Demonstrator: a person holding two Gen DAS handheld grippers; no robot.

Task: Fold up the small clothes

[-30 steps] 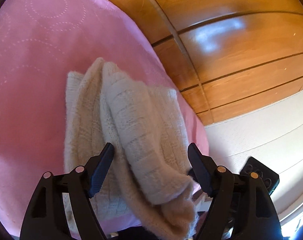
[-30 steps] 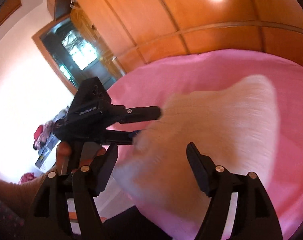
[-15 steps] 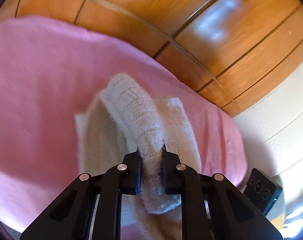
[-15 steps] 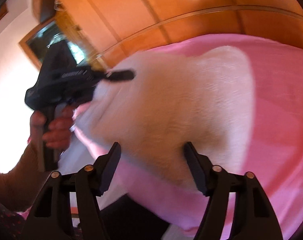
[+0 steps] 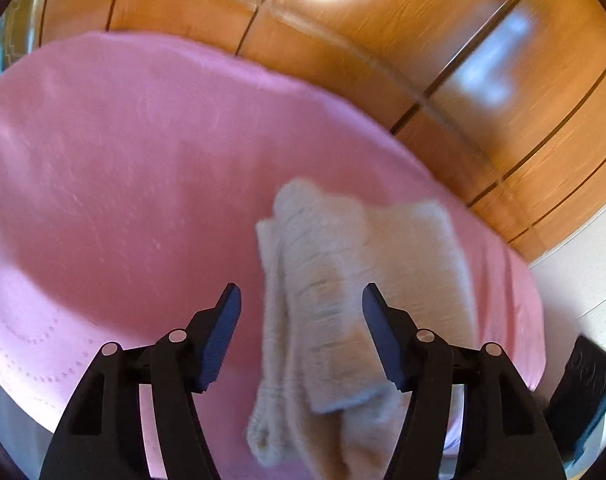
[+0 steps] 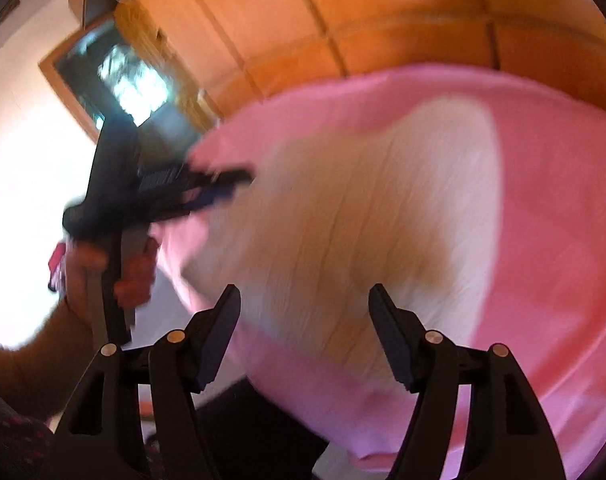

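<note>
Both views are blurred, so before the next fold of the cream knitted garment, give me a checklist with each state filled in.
1. Left gripper open, holding nothing: ok.
2. Right gripper open, holding nothing: ok.
3. Cream knitted garment lying on the pink bedspread: ok.
4. Garment lying flat and square: not ok; one strip is bunched lengthwise on top.
5. Garment well inside the bedspread's near edge: not ok; one end reaches it.
6. Edges aligned: cannot tell, too blurred.
</note>
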